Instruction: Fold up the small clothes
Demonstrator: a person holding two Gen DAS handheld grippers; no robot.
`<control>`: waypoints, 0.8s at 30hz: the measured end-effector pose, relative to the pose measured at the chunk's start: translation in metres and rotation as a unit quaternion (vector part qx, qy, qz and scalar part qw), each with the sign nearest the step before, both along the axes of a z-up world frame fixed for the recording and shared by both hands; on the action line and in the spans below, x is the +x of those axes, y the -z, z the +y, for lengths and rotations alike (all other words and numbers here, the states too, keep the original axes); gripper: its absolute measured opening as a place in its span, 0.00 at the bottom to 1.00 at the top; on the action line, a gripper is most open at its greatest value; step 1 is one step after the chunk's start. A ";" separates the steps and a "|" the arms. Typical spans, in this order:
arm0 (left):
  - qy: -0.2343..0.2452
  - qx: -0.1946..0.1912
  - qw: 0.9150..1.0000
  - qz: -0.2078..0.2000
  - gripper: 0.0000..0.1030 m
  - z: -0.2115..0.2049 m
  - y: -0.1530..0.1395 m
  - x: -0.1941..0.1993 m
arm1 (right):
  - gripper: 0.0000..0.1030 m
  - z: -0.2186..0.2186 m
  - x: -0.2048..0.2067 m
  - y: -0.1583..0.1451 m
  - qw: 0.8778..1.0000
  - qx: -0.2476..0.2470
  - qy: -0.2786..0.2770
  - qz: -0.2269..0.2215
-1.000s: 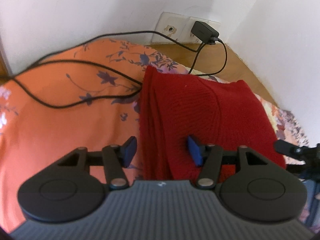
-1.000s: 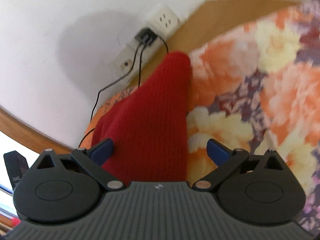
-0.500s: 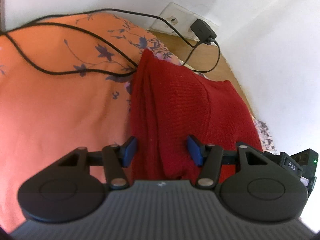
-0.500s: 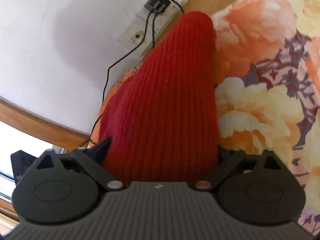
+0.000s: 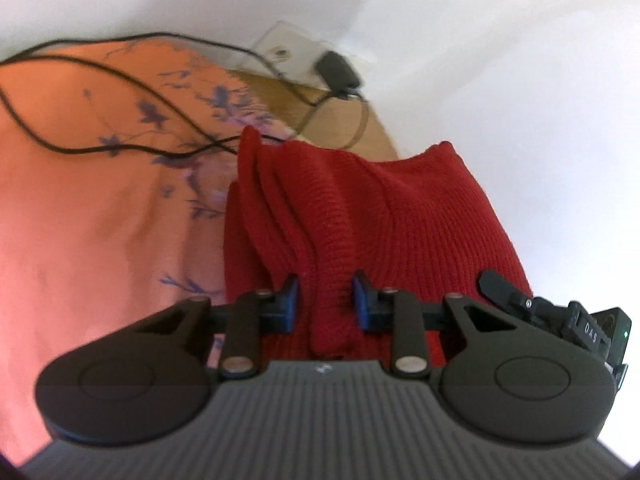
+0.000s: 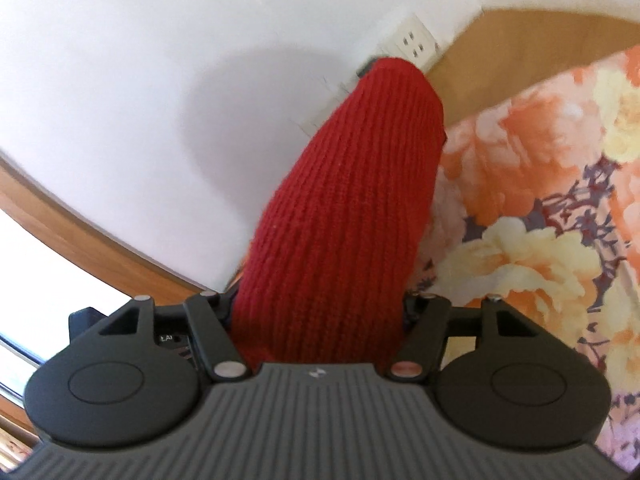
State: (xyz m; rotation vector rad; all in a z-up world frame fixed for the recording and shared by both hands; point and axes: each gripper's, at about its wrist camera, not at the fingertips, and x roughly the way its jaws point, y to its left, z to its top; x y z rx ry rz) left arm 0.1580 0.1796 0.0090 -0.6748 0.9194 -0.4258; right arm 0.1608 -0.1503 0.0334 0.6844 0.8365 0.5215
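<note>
Left gripper (image 5: 325, 300): in the lower centre of the left wrist view, its blue pads (image 5: 291, 297) pressed in on a bunched fold of the red knit garment (image 5: 360, 216); jaws narrowed onto the cloth, gripping it.
Right gripper (image 6: 320, 312): lower centre of the right wrist view, jaws closed in against both sides of a thick roll of the same garment (image 6: 352, 200); the pads are hidden by the knit.
Red knit garment: fills the centre and right of the left wrist view, pleated into several ridges on its left side; in the right wrist view it rises as a rounded column toward the upper centre.
Bedding: orange sheet with purple flowers (image 5: 100, 208) on the left of the left wrist view; peach and yellow floral cover (image 6: 540, 220) on the right of the right wrist view.
Black cables (image 5: 120, 80): cross the sheet in the upper left, running to a charger (image 5: 338, 72) at the wall plate.
Socket (image 6: 414, 42): white, upper centre-right, just above the garment's tip.
Other gripper's body (image 5: 580, 328): at the right edge of the left wrist view, touching the garment.
</note>
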 end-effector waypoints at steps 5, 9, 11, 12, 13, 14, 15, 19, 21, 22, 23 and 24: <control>0.023 0.011 0.999 -0.031 0.29 -0.038 -0.021 -0.025 | 0.67 -0.032 -0.029 -0.023 0.999 0.014 0.023 -0.018; 0.040 0.041 0.998 -0.041 0.26 -0.080 -0.022 -0.042 | 0.67 -0.067 -0.055 -0.029 0.999 0.020 0.038 -0.015; 0.051 0.048 0.997 -0.035 0.25 -0.100 -0.016 -0.048 | 0.67 -0.085 -0.067 -0.028 0.999 0.011 0.043 -0.008; 0.053 0.054 0.997 -0.031 0.25 -0.106 -0.013 -0.052 | 0.67 -0.093 -0.072 -0.027 0.999 0.002 0.043 -0.005; 0.055 0.066 0.996 -0.031 0.25 -0.115 -0.009 -0.055 | 0.68 -0.100 -0.077 -0.025 0.999 -0.007 0.042 -0.001; 0.055 0.080 0.995 -0.031 0.25 -0.123 -0.005 -0.057 | 0.68 -0.108 -0.081 -0.021 0.999 -0.016 0.042 0.005; 0.054 0.098 0.993 -0.029 0.25 -0.131 -0.001 -0.060 | 0.68 -0.115 -0.085 -0.016 0.999 -0.023 0.042 0.014; 0.042 0.165 0.985 -0.025 0.28 -0.148 0.014 -0.069 | 0.69 -0.139 -0.092 0.013 0.997 -0.040 0.045 0.050; 0.033 0.198 0.979 -0.029 0.30 -0.153 0.019 -0.073 | 0.70 -0.143 -0.091 0.030 0.996 -0.051 0.044 0.061; 0.026 0.207 0.978 -0.028 0.30 -0.154 0.021 -0.075 | 0.71 -0.144 -0.091 0.036 0.995 -0.053 0.043 0.066; 0.020 0.210 0.977 -0.026 0.30 -0.155 0.023 -0.075 | 0.73 -0.144 -0.090 0.045 0.995 -0.056 0.039 0.068; 0.016 0.216 0.976 -0.028 0.31 -0.157 0.023 -0.078 | 0.75 -0.143 -0.090 0.049 0.995 -0.061 0.035 0.069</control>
